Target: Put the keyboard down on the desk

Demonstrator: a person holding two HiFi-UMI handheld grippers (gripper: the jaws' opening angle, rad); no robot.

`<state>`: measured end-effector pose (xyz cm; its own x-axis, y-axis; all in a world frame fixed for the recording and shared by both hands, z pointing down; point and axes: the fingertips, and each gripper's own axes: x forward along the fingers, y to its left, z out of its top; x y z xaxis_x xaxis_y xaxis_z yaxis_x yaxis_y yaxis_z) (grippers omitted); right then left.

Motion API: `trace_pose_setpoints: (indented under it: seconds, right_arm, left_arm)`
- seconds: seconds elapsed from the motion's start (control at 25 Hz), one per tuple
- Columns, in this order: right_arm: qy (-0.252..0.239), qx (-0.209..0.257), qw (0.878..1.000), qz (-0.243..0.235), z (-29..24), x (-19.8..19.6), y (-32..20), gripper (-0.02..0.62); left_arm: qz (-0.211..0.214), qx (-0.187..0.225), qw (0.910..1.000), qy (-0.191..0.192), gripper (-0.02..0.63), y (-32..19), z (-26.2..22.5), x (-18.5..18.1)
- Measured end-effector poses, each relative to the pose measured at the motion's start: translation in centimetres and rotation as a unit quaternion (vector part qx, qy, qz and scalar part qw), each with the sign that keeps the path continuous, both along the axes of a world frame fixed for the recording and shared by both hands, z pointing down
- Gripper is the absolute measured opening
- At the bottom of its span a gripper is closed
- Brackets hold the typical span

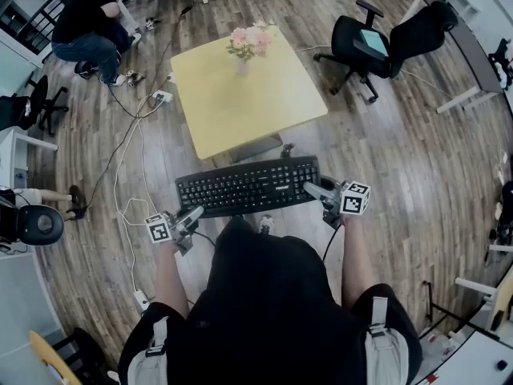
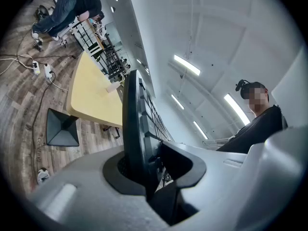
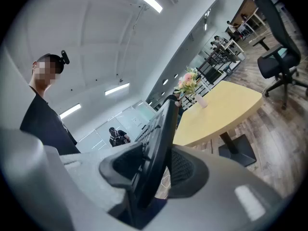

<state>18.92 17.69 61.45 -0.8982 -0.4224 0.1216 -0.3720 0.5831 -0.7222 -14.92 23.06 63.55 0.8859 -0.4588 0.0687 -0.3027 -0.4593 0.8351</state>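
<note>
A black keyboard [image 1: 248, 185] hangs level in the air over the wooden floor, just short of the yellow desk [image 1: 264, 95]. My left gripper [image 1: 195, 214] is shut on its near left corner and my right gripper [image 1: 314, 191] is shut on its right end. In the left gripper view the keyboard [image 2: 134, 129] runs edge-on between the jaws, which clamp it; the desk [image 2: 94, 97] lies beyond. The right gripper view shows the same keyboard [image 3: 159, 143] pinched edge-on, with the desk [image 3: 216, 114] ahead. The keyboard's cable hangs below, partly hidden by my body.
A vase of pink flowers [image 1: 247, 45] stands at the desk's far edge. Two black office chairs [image 1: 385, 42] sit at the right, cables and a power strip [image 1: 160, 97] trail on the floor at the left, and a crouching person [image 1: 88, 26] is at the far left.
</note>
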Motion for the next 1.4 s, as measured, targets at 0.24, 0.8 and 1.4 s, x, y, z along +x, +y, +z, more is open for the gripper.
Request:
trace_pose_setpoints:
  seconds: [0.24, 0.8, 1.4]
  right_arm:
    - [-0.001, 0.0, 1.0, -0.006, 0.0, -0.2, -0.1, 0.156]
    - [0.002, -0.006, 1.0, -0.013, 0.5, -0.8, 0.0, 0.16]
    - [0.011, -0.014, 0.999, -0.026, 0.6, -0.7, 0.2, 0.16]
  left_arm:
    - [-0.007, 0.005, 1.0, -0.002, 0.112, 0.0, -0.1, -0.2]
    - [-0.021, 0.005, 0.9998, -0.001, 0.112, 0.6, 0.2, -0.6]
    - [-0.033, 0.002, 0.9995, 0.003, 0.112, 1.4, 0.1, -0.5]
